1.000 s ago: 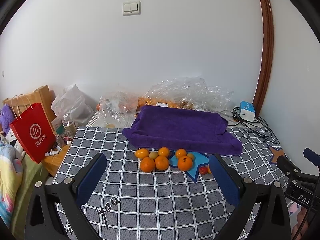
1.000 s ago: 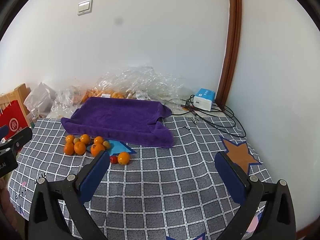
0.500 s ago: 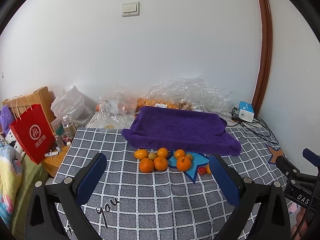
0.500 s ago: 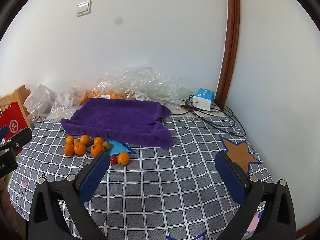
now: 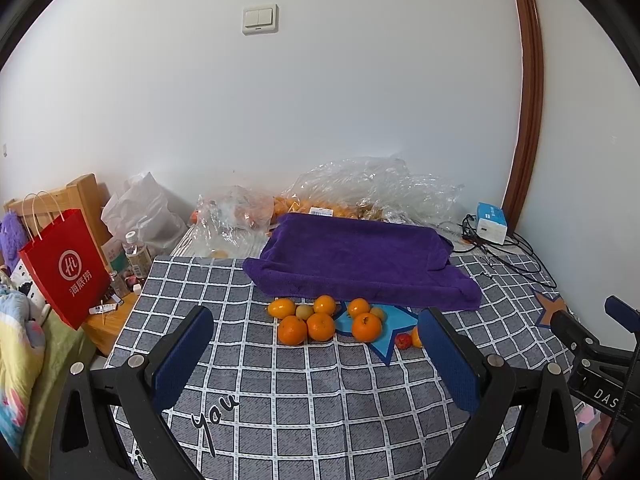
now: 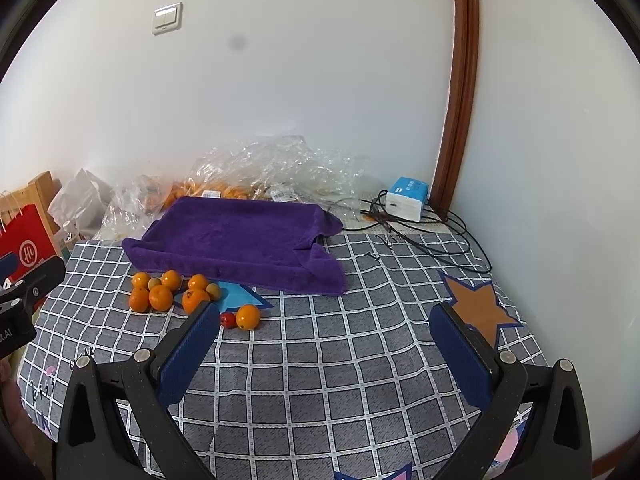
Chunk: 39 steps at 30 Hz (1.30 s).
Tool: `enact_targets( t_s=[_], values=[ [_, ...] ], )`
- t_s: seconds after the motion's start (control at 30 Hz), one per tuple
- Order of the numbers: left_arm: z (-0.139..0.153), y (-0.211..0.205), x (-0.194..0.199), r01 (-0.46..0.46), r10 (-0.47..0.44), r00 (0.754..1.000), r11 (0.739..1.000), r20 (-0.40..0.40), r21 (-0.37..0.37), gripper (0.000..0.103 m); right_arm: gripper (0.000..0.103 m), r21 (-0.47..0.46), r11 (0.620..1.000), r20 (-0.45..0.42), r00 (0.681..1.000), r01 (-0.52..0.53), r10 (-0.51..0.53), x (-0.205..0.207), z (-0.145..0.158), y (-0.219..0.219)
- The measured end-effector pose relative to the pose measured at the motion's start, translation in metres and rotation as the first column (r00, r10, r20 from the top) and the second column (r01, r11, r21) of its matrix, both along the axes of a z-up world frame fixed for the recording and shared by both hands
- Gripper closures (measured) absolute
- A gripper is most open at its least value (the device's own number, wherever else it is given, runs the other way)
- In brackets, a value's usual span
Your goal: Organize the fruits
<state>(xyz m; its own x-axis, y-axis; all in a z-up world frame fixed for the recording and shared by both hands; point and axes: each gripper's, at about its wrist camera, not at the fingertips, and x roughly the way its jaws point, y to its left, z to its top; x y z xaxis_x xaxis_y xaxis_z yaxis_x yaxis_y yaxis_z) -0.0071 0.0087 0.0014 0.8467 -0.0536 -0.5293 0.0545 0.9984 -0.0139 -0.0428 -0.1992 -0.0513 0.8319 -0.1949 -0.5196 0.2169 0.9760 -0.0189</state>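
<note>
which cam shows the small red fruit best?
Right wrist: the small red fruit sits in plain sight beside an orange, just past the tool's left finger. Left wrist shows it too, but the orange next to it is half hidden behind a finger.

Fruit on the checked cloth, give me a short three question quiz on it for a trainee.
1. True or false: the left gripper holds an orange.
2. Multiple choice: the small red fruit lies (A) on the purple towel, (B) beside a lone orange on the checked cloth, (C) inside the red bag.
3. Fill in: the right gripper has its fingers ____.

Key: 1 false; 2 B; 3 open.
</note>
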Motion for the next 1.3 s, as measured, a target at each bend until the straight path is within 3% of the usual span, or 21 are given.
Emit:
enact_targets(
  t_s=[1.03,1.3],
  values=[
    [-0.003,0.005,0.003,0.007,-0.007,1.0,1.0,0.02,-0.002,0.0,0.0,0.002,1.0,0.001,1.0,-0.014,0.014,0.004,-0.01,0.004],
    [-0.033,0.027,0.022,-0.052,0.051,0.999,0.998,-0.015,-0.045,0.0,0.0,-0.001,1.0,-0.014,1.0,-0.024,0.024,0.021,-0.037,0.001]
  ],
)
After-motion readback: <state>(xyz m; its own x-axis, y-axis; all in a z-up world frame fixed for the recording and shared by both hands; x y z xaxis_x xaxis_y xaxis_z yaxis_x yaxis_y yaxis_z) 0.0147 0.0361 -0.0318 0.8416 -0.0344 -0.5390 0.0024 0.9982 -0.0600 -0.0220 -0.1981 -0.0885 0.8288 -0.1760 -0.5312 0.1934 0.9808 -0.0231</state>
